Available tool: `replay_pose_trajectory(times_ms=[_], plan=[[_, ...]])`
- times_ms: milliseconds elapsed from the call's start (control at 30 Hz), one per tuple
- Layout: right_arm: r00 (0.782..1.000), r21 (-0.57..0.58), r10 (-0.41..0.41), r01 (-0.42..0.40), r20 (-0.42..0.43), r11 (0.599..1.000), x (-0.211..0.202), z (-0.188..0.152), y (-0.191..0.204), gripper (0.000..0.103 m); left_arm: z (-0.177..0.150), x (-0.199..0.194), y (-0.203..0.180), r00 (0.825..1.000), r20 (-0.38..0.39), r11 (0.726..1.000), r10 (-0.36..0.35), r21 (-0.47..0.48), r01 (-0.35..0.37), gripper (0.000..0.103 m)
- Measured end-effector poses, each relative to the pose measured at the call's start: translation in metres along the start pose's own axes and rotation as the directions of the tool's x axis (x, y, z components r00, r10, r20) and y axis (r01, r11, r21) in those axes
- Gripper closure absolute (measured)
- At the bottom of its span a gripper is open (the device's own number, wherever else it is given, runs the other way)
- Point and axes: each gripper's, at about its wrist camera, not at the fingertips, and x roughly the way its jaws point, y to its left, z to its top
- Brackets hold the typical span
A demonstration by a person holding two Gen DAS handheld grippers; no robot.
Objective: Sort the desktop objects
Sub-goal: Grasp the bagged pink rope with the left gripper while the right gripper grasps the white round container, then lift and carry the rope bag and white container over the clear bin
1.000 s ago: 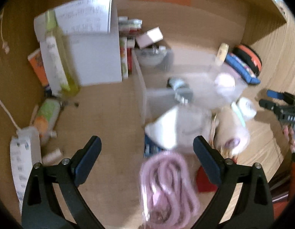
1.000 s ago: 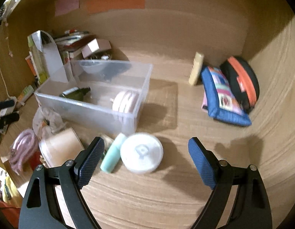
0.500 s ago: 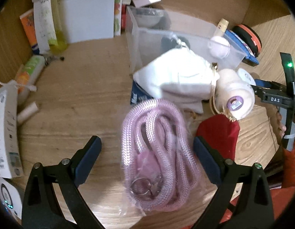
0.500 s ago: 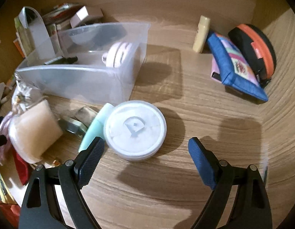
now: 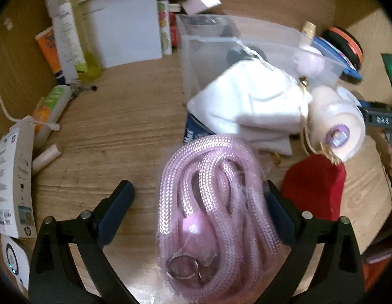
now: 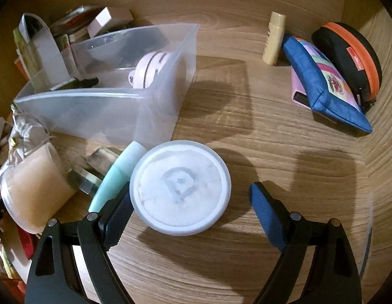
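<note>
Both grippers have sunk toward the counter (image 6: 259,136) since the earlier frames, so the clutter now fills far more of each view. In the left view the left gripper (image 5: 196,207) has its jaws spread wide around a bagged pink rope (image 5: 211,202); the coil lies between them, nearer the right jaw, which looks just beside or touching the wrap, while a clear gap remains at the left jaw. Its long axis runs near to far, along the fingers, so a squeeze would take it across its narrow width. In the right view the right gripper (image 6: 191,205) has its jaws wide but closing slightly around a round white tub (image 6: 180,187); the left pad sits at the tub's rim, the right pad well apart from it. Each hand is thus nearer its own item. The clear bin (image 6: 155,93), the likely target, stands far and left of the tub, already holding a few things. Only the left view shows the rope, a white cloth (image 5: 251,101) and a red pouch (image 5: 315,190); only the right view shows the tub's lid, a teal tube (image 6: 117,172) touching it, and the bare counter to its right.
</note>
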Motion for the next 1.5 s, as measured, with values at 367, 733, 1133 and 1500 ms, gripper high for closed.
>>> replay_pose_trajectory(times_ms=[367,733,1133,1500], plan=[[0.998,0.015,0.049,-0.049,0.032,0.999,-0.007,-0.003,-0.002,0.040,0.001,-0.004,0.002,0.999,0.038,1.000,0.002,-0.023,-0.001,0.036],[0.990,0.049,0.067,-0.073,0.124,0.996,-0.044,0.002,-0.008,0.040,0.013,-0.034,0.038,0.992,0.124,0.991,0.012,-0.136,0.005,0.037],[0.969,-0.016,0.098,-0.097,0.225,0.995,-0.078,0.019,0.013,0.040,0.044,-0.059,0.031,0.966,0.253,0.987,-0.044,-0.141,0.081,0.041],[0.956,-0.044,0.124,-0.117,0.267,0.992,-0.087,0.038,0.017,0.040,0.083,-0.083,0.034,0.930,0.359,0.981,-0.082,-0.137,0.139,0.041]])
